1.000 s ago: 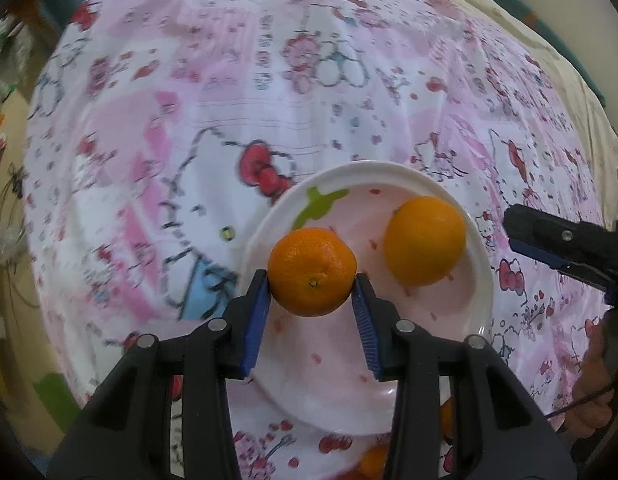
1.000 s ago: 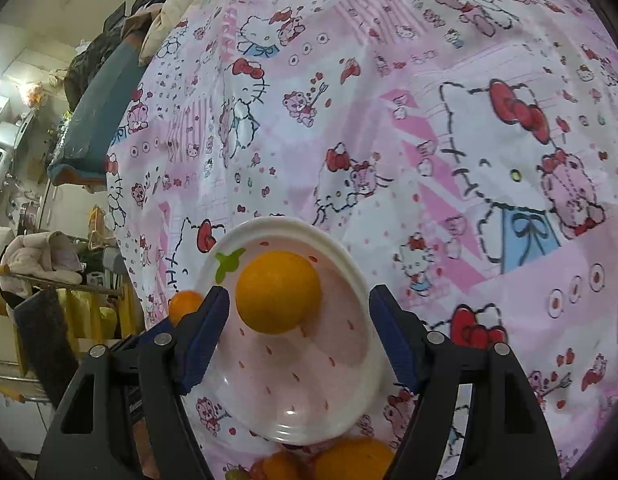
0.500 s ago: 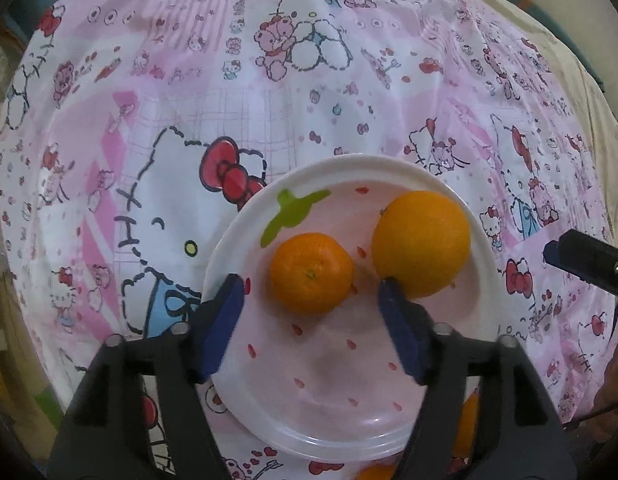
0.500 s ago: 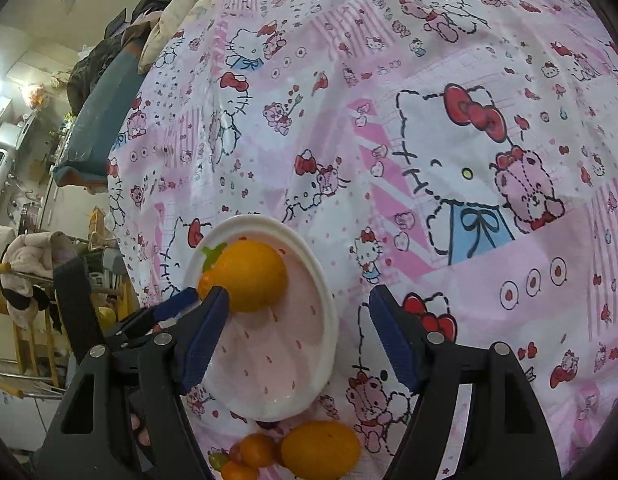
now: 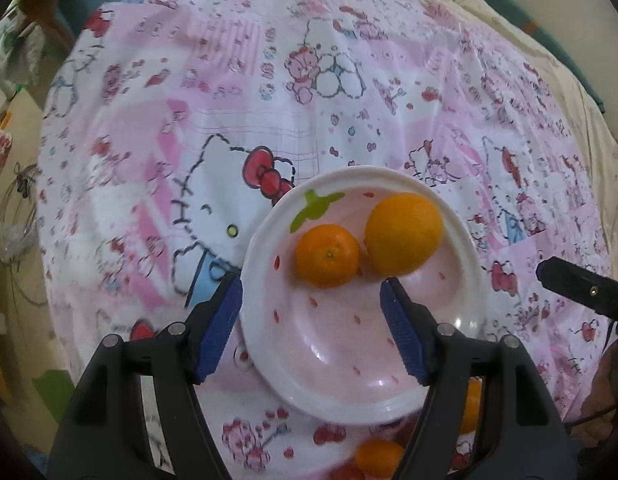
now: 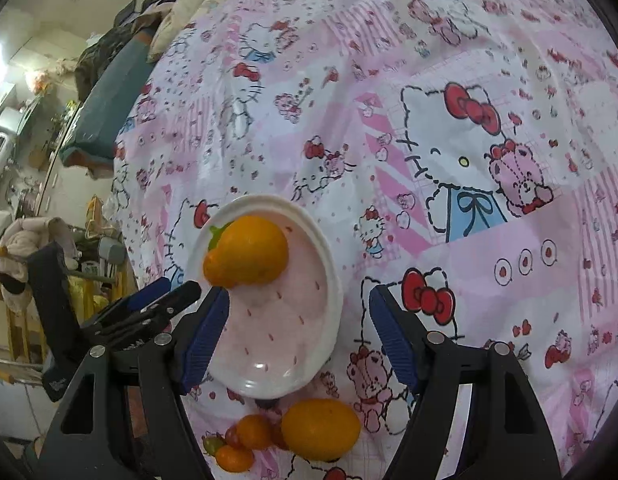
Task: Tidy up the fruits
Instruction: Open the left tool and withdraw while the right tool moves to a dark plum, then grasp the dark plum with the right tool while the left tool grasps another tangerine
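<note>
A white and pink strawberry-pattern plate point(image 5: 349, 364) lies on the Hello Kitty cloth and holds a small mandarin point(image 5: 327, 255) and a larger orange point(image 5: 404, 233), side by side. My left gripper point(image 5: 311, 308) is open and empty, just short of the mandarin, above the plate. My right gripper point(image 6: 299, 326) is open and empty over the plate's point(image 6: 309, 360) near right rim. The orange point(image 6: 249, 256) hides most of the mandarin in the right wrist view. The left gripper point(image 6: 165, 296) shows there at the plate's left.
Loose fruit lies on the cloth in front of the plate: a large orange point(image 6: 320, 428), small mandarins point(image 6: 253, 432) and small red and green fruits point(image 6: 213, 444). A mandarin point(image 5: 379, 458) shows below the plate. The right gripper's finger point(image 5: 577, 284) reaches in from the right. Room clutter lies past the cloth's left edge.
My left gripper opened, let the mandarin go onto the plate beside the orange, and drew back. My right gripper drew back and to the right, bringing the loose fruit into view.
</note>
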`<state>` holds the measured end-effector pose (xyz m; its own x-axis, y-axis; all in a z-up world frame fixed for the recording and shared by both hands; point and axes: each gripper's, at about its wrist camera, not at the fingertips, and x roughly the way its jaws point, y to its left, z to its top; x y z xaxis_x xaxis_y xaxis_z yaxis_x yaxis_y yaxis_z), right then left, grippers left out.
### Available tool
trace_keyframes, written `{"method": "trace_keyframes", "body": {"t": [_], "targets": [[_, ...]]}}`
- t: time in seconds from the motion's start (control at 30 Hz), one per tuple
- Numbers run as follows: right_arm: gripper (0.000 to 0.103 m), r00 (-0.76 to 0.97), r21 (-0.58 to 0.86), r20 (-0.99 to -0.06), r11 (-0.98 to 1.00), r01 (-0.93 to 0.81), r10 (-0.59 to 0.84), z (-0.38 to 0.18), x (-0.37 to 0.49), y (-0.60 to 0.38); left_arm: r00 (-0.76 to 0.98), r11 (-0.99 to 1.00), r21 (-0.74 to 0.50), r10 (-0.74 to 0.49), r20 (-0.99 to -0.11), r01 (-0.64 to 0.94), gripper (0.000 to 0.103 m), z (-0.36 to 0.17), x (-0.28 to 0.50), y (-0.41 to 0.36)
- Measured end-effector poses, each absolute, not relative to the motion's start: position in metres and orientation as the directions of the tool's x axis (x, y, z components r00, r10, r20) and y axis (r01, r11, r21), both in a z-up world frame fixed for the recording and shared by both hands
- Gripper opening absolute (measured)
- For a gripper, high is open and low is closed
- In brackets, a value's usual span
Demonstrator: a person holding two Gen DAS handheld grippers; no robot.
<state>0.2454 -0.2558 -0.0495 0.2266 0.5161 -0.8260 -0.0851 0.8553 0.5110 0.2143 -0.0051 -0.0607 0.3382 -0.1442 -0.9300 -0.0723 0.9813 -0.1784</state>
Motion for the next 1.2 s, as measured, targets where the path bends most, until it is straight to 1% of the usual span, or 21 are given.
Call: {"method": "trace_keyframes", "body": {"t": [0.27,0.53,0.77,0.83,1.0,1.13,1.2], "targets": [[0.075,0.244,0.49,-0.829,0.864,-0.112,0.502,-0.033,0.209,-0.261,0.378,0.985,-0.172,-0.157,-0.912,-0.005,0.068,-0.029,0.175,-0.017],[0.075,0.191,0.473,-0.855,0.876,-0.097,0.483,-0.047,0.157,-0.276,0.361,0.976,-0.21,-0.174,-0.916,-0.062,0.068,-0.03,0.134,-0.002],[0.074,0.085,0.447,-0.883,0.883,-0.146,0.461,-0.07,0.118,-0.259,0.368,0.97,-0.233,-0.191,-0.91,-0.073,0.068,-0.03,0.102,-0.002],[0.07,0.057,0.427,-0.896,0.89,-0.163,0.44,-0.081,0.111,-0.252,0.372,0.967,-0.24,-0.194,-0.908,-0.08,0.068,-0.029,0.094,-0.001],[0.051,0.021,0.359,-0.929,0.911,-0.206,0.371,-0.106,0.105,-0.235,0.37,0.959,-0.259,-0.201,-0.907,-0.112,0.068,-0.031,0.083,0.004],[0.048,0.042,0.312,-0.943,0.918,-0.243,0.331,-0.114,0.108,-0.224,0.37,0.966,-0.235,-0.182,-0.911,-0.105,0.068,-0.034,0.081,0.004],[0.043,0.046,0.292,-0.949,0.922,-0.254,0.313,-0.117,0.11,-0.221,0.368,0.967,-0.23,-0.176,-0.913,-0.106,0.068,-0.036,0.081,0.004]]}}
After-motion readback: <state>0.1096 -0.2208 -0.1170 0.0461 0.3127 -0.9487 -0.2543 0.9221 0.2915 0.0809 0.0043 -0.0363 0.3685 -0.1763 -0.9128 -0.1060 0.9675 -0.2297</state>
